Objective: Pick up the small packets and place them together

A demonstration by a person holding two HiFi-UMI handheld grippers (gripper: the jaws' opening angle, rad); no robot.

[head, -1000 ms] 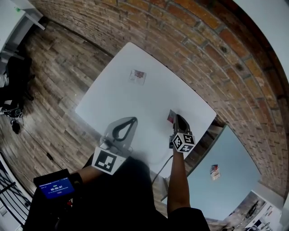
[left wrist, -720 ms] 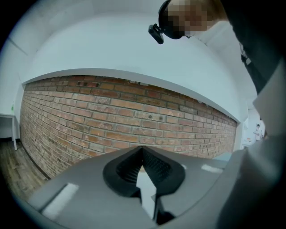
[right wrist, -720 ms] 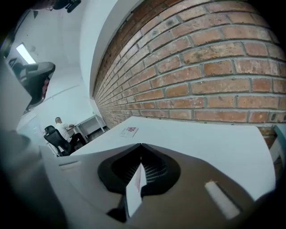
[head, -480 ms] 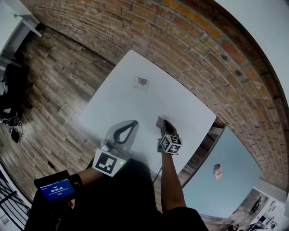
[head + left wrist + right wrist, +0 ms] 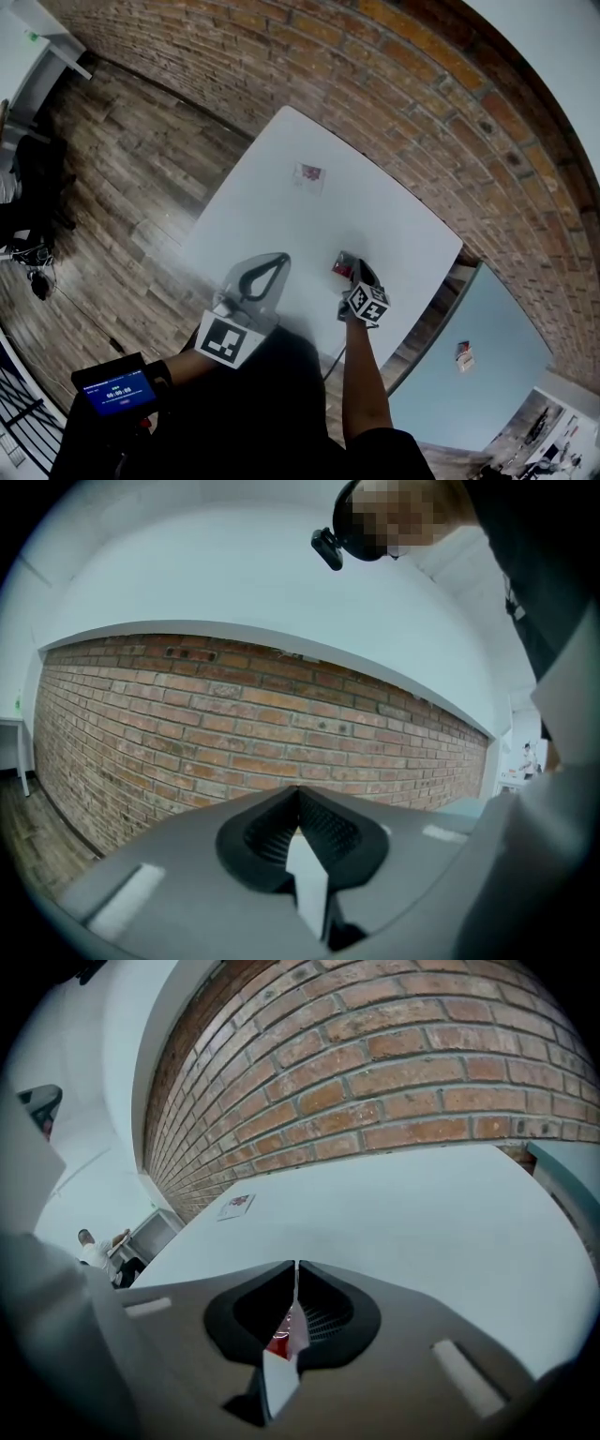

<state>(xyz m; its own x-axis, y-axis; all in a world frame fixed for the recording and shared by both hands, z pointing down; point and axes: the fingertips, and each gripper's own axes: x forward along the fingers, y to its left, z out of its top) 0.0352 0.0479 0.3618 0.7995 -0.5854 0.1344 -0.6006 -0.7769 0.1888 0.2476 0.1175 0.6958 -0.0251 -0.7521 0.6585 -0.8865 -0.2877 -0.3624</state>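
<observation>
One small red-and-white packet point(image 5: 309, 174) lies flat at the far side of the white table point(image 5: 272, 220); in the right gripper view the same packet point(image 5: 236, 1206) shows at the far left. My right gripper point(image 5: 354, 269) hovers over the table's near right part with a second red-and-white packet point(image 5: 342, 265) sticking out past its tips. In the right gripper view that packet point(image 5: 281, 1340) sits pinched between the jaws of the right gripper point(image 5: 296, 1269), which are starting to open. My left gripper point(image 5: 280, 256) hangs over the near edge, its tips point(image 5: 298, 791) meeting with nothing between them.
A brick wall point(image 5: 394, 103) runs behind the table, with wooden floor point(image 5: 122, 159) to the left. A second, light blue table point(image 5: 487, 394) stands at the right with another small packet point(image 5: 463, 354) on it. A small screen point(image 5: 117, 389) is strapped to the left forearm.
My right gripper has carried its packet a little to the left, away from the table's right edge. The left gripper has stayed where it was.
</observation>
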